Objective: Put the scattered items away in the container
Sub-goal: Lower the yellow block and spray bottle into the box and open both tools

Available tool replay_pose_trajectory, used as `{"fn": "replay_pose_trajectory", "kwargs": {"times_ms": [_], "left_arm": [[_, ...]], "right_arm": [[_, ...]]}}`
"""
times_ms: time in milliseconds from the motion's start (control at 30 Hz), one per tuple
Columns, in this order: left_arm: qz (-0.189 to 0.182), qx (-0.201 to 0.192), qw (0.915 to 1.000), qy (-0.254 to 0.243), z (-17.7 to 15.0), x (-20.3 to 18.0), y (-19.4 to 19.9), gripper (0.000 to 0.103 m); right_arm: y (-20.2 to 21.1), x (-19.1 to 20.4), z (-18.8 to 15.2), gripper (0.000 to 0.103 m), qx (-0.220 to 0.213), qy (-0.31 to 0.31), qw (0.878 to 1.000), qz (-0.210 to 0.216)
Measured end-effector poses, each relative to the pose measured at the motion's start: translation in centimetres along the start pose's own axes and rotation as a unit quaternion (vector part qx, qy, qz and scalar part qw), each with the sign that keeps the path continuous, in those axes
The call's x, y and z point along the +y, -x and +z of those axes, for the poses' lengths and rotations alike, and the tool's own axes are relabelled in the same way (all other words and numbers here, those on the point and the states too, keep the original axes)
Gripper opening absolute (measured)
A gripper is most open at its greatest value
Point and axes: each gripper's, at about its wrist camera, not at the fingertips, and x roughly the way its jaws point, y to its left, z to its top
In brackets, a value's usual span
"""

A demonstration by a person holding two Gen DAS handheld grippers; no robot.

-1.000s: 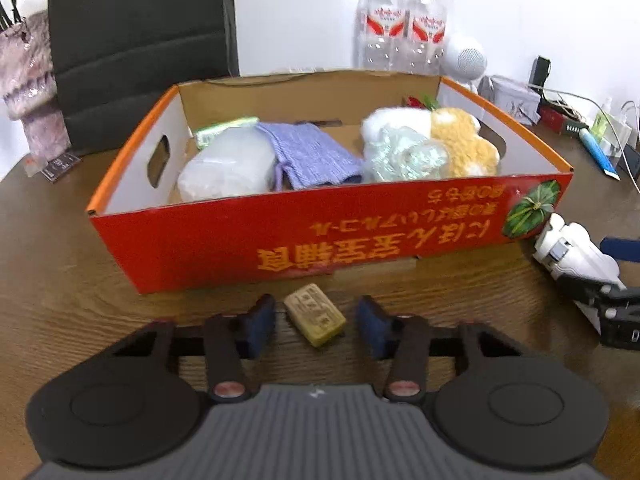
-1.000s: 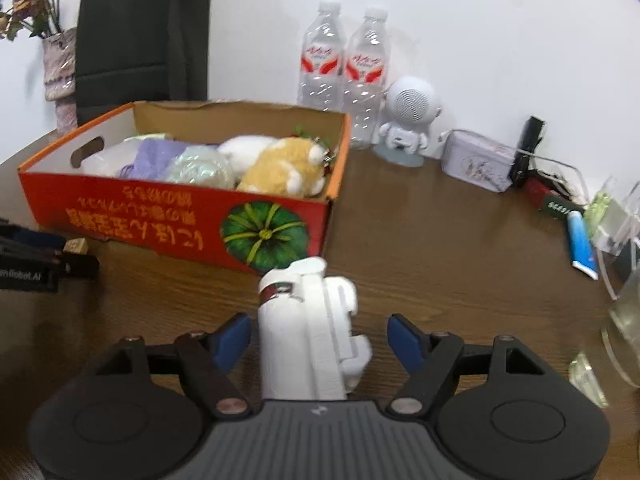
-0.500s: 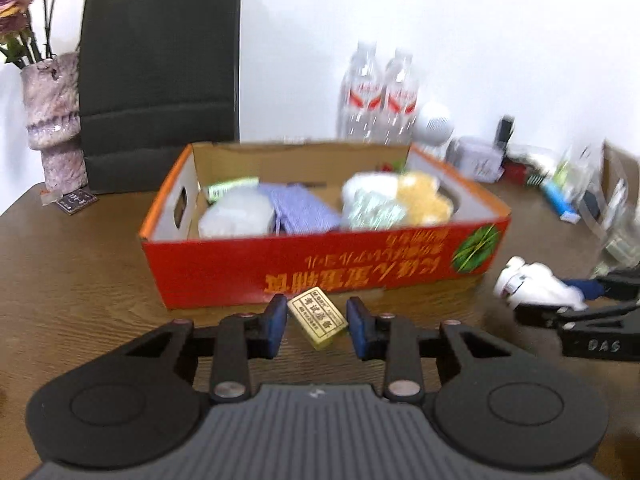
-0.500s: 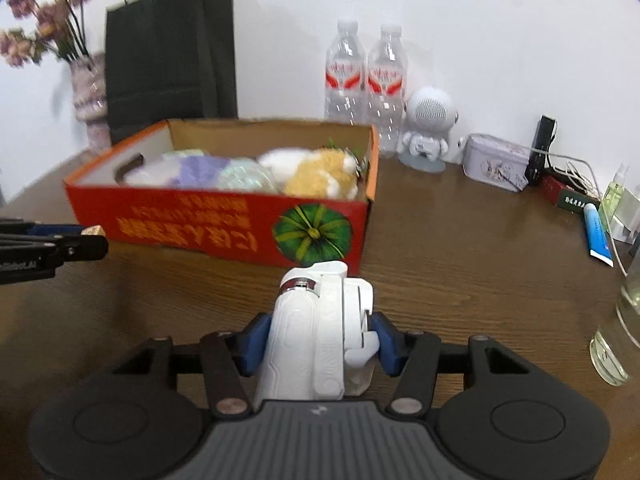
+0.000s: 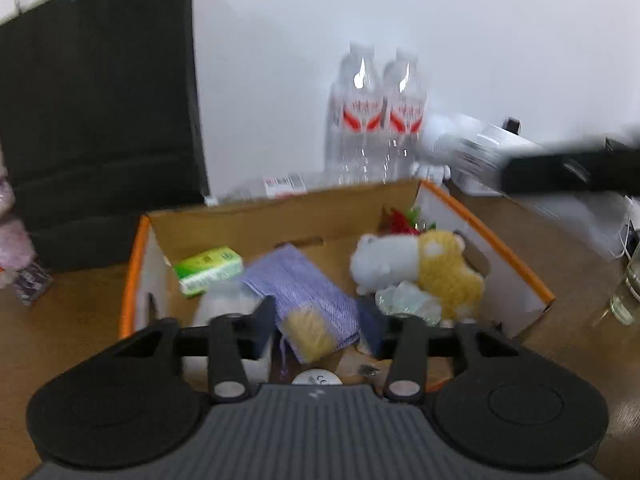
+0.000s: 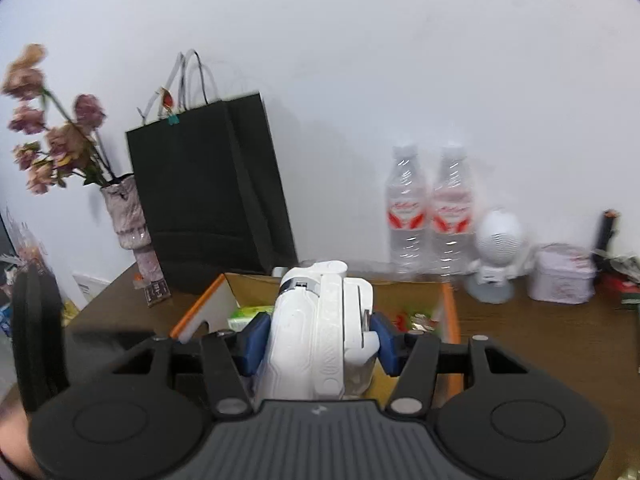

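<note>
The orange cardboard box [image 5: 492,236] lies below my left gripper [image 5: 316,320], whose jaws are opening. A small tan block [image 5: 310,334], blurred, sits loose between the fingers over a purple cloth [image 5: 296,280] in the box. A green tissue pack [image 5: 208,268], a white and yellow plush [image 5: 420,268] and crumpled clear plastic [image 5: 408,302] also lie inside. My right gripper [image 6: 320,336] is shut on a white plastic toy [image 6: 320,320], held in the air near the box's rim [image 6: 450,312]. In the left wrist view that toy [image 5: 460,144] shows blurred at the upper right.
Two water bottles [image 6: 428,212] stand behind the box against the wall. A black paper bag [image 6: 208,188] and a vase of dried flowers [image 6: 128,216] stand at the back left. A white round speaker [image 6: 496,252], a tin [image 6: 560,276] and a glass [image 5: 628,296] are on the right.
Both grippers rose from the table to above the box. The left closed on the tan block, carried it over the box and spread its jaws. The right closed on the white toy and lifted it.
</note>
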Motion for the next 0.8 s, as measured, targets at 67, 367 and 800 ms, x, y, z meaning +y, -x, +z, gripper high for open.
{"fn": "replay_pose_trajectory", "kwargs": {"times_ms": [67,367,800], "left_arm": [[-0.008,-0.014,0.9998,0.010,-0.4,1.0,-0.1,0.077],[0.040,-0.082,0.9925,0.082,0.1,5.7,1.7,0.096],[0.126,0.026,0.9863,0.103,-0.4,5.5,-0.4,0.103]], "right_arm": [[-3.4,0.3,0.4,0.053,0.019,0.003,1.000,-0.003],[-16.8,1.4,-0.7,0.054,0.106,-0.005,0.994,-0.036],[-12.3,-2.6,-0.4,0.083,0.165,-0.039,0.982,-0.078]]}}
